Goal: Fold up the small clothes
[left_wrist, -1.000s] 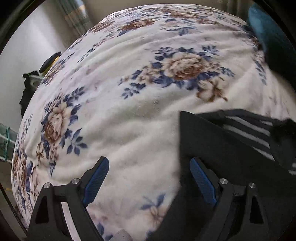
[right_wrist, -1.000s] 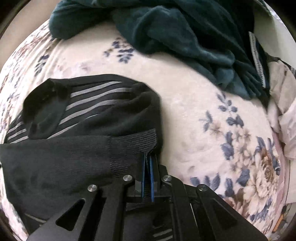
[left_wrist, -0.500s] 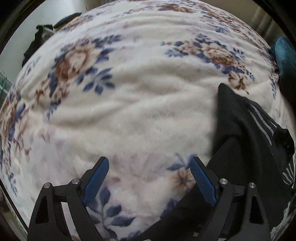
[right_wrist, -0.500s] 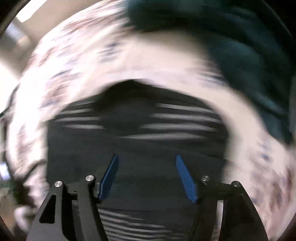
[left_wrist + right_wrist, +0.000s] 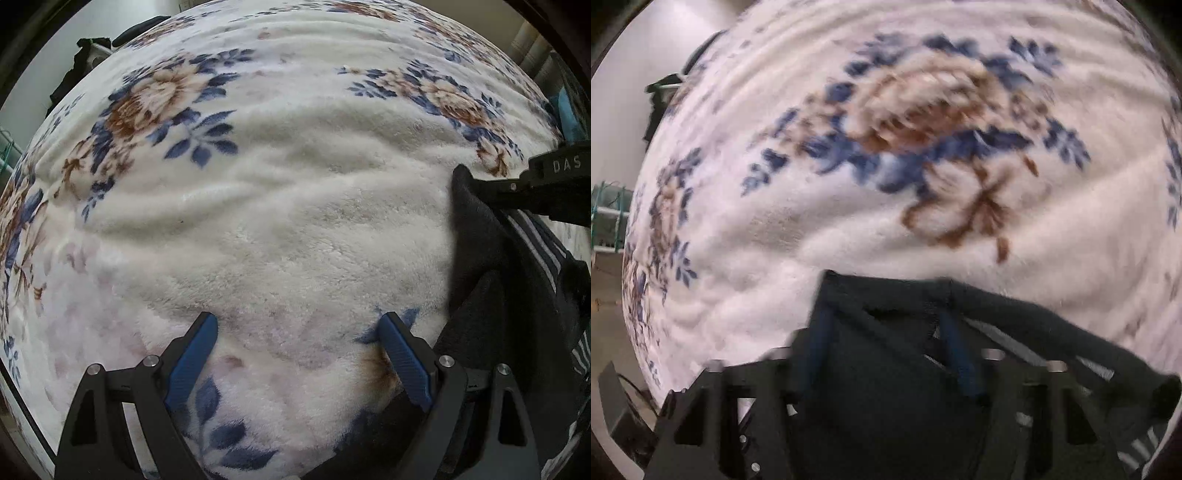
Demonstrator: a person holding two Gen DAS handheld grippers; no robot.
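A black garment with grey stripes (image 5: 517, 295) lies on a white floral blanket (image 5: 295, 203), at the right of the left wrist view. My left gripper (image 5: 297, 319) stands open over bare blanket just left of it, nothing between its blue pads. A finger of my right gripper (image 5: 517, 188) reaches in over the garment's far corner. In the blurred right wrist view my right gripper (image 5: 886, 314) hangs over the garment (image 5: 886, 387) at its edge towards the blanket (image 5: 923, 184). Its jaws are closing with that edge between them, the pads still apart from the cloth.
Dark objects (image 5: 85, 62) sit beyond the bed's upper left edge against a pale wall. A teal rack (image 5: 609, 218) stands on the floor at the left. A bit of teal fabric (image 5: 565, 107) shows at the far right.
My right gripper let go of the garment's ribbed edge, opened and swung fast across to its other edge. The left gripper slid off the garment onto bare blanket.
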